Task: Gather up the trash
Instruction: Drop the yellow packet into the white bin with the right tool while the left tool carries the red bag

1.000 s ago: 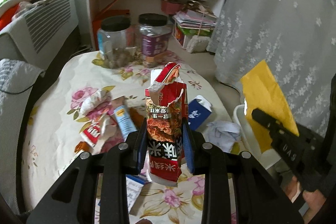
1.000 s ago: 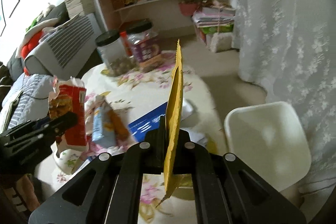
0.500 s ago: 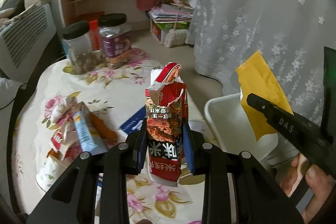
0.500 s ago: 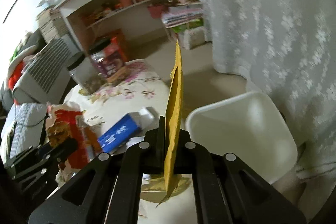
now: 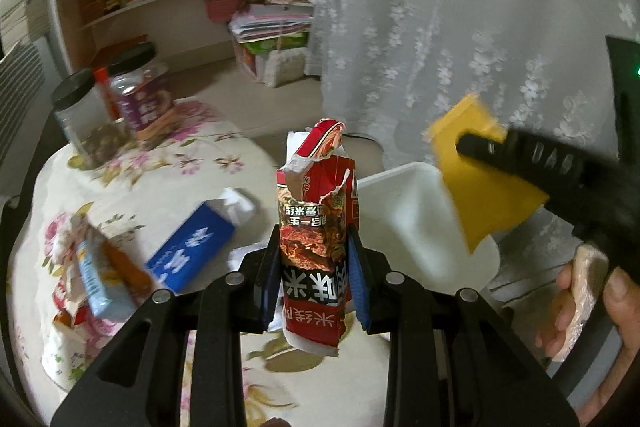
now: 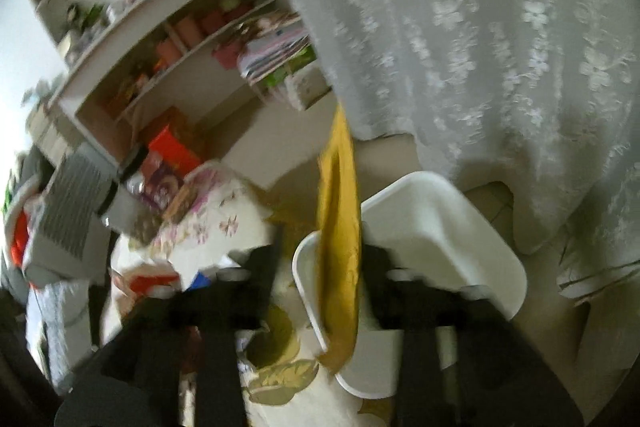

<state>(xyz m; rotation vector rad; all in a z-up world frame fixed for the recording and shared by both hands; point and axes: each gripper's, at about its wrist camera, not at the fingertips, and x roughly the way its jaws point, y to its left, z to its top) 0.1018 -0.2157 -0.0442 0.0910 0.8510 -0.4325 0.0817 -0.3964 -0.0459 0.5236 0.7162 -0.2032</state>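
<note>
My left gripper [image 5: 314, 267] is shut on a torn red food packet [image 5: 316, 211], held upright above the flowered tablecloth [image 5: 132, 187]. To its right, the right gripper [image 5: 472, 147] hangs over a white bin [image 5: 408, 211] with a yellow wrapper [image 5: 480, 195]. In the blurred right wrist view, the right gripper [image 6: 326, 255] has its jaws opening. The yellow wrapper [image 6: 340, 247] hangs loose between them, and neither pad presses on it. Its lower end is over the near rim of the white bin [image 6: 440, 203].
A blue carton [image 5: 192, 251] and a heap of crumpled wrappers [image 5: 96, 275] lie on the table to the left. Two black-lidded jars [image 5: 136, 95] stand at its far edge. A white lace curtain [image 5: 460, 27] hangs behind the bin. A hand [image 5: 588, 287] holds the right gripper's handle.
Both grippers have swung right, from over the table towards the white bin. The right gripper has rolled and its jaws have parted from the yellow wrapper. The left grip is unchanged.
</note>
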